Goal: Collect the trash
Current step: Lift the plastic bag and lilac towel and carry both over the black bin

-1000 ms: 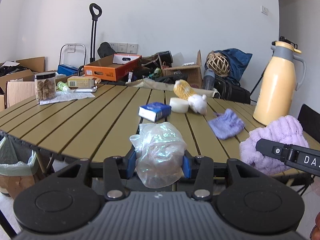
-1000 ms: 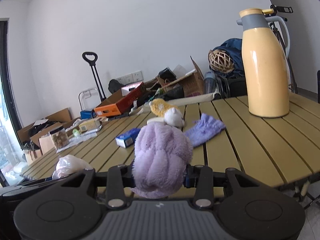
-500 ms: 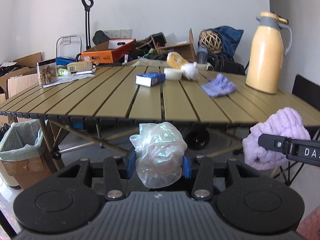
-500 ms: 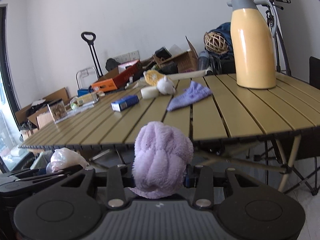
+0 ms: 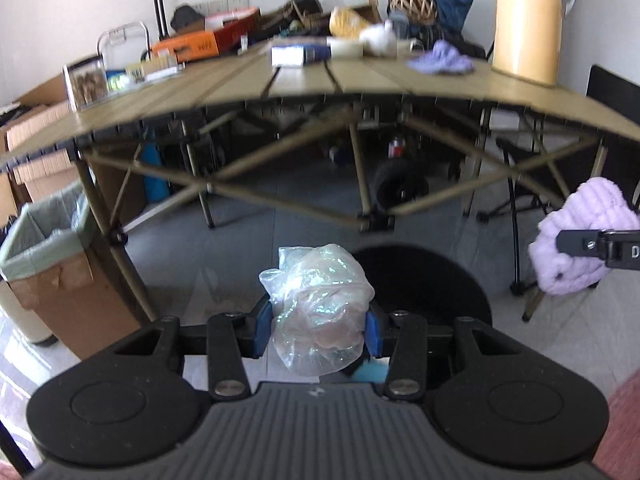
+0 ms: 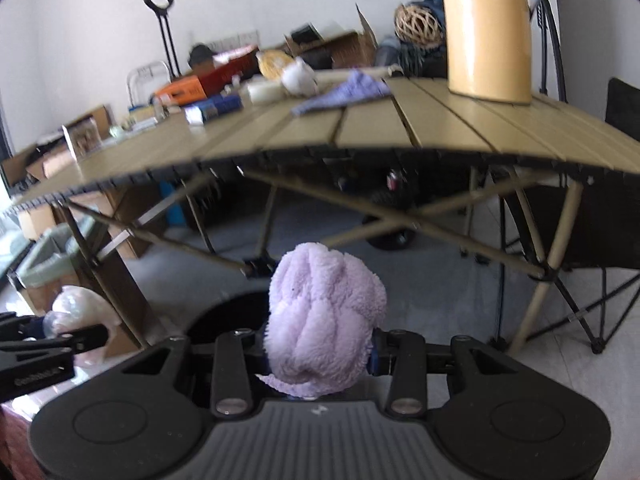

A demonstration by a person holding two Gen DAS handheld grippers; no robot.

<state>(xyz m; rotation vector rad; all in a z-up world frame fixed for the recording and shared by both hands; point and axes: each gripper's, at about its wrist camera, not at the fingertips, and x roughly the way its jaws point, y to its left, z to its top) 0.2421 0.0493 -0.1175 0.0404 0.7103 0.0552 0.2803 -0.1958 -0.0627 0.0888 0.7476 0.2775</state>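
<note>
My left gripper (image 5: pixel 317 330) is shut on a crumpled clear plastic bag (image 5: pixel 318 304), held below the table's front edge. My right gripper (image 6: pixel 320 350) is shut on a fluffy lilac cloth (image 6: pixel 324 320). That lilac cloth (image 5: pixel 580 236) also shows at the right of the left wrist view, and the plastic bag (image 6: pixel 80 312) at the left of the right wrist view. A cardboard bin lined with a pale green bag (image 5: pixel 44 240) stands on the floor at the left, beside a table leg. A black round thing (image 5: pixel 424 280) lies on the floor just beyond both grippers.
The slatted olive folding table (image 5: pixel 360 84) spans the view above, with crossed legs beneath. On it stand a yellow thermos jug (image 5: pixel 526 20), a blue-and-white box (image 5: pixel 300 54), a purple cloth (image 5: pixel 440 60) and a clear jar (image 5: pixel 86 82). A black folding chair (image 6: pixel 592 232) is at the right.
Both grippers have sunk from above the tabletop to below its edge, keeping hold of the bag and the cloth. The table's underside, the floor and the bin have come into view.
</note>
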